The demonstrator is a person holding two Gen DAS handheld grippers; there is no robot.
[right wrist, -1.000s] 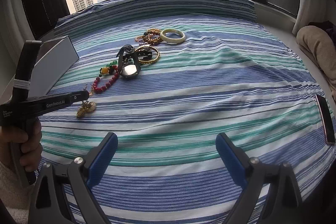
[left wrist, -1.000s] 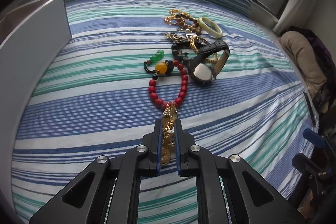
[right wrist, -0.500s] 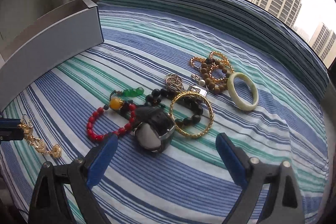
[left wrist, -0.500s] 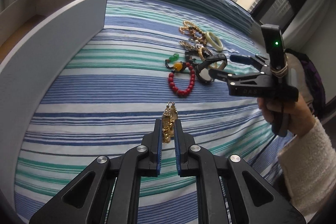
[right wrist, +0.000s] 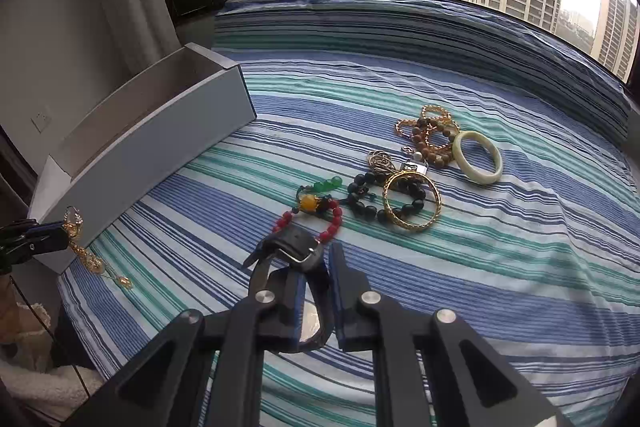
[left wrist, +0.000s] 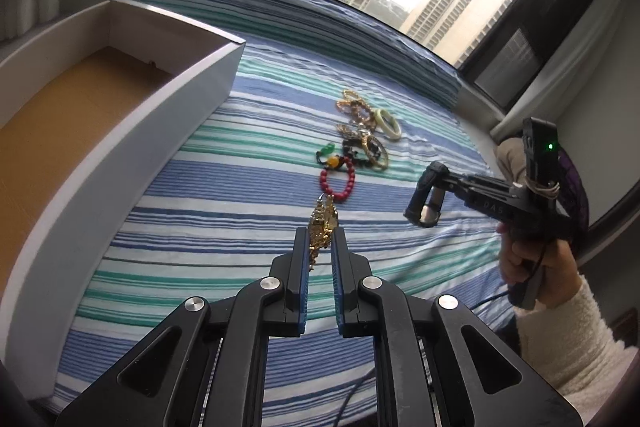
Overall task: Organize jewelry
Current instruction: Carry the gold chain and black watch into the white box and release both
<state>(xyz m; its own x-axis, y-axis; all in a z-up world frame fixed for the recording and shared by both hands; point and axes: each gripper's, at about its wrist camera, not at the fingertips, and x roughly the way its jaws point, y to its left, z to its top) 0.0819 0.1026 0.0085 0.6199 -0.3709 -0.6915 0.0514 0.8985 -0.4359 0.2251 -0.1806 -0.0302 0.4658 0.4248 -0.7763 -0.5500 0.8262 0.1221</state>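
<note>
With the left claw (left wrist: 320,247) pinching the gold chain necklace (left wrist: 323,223) and the right claw (right wrist: 316,279), its jaws just closed, gripping the black-strapped wristwatch (right wrist: 298,255) above the striped bed (right wrist: 500,267), both should lift clear before swinging left over the white open box (left wrist: 120,147).

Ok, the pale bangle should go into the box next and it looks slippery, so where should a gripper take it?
Grip the pale bangle across its rim on the bare side away from the brown beads, coming from above. It lies flat on the bedspread, so one finger can drop inside the hole, the other outside.
</note>
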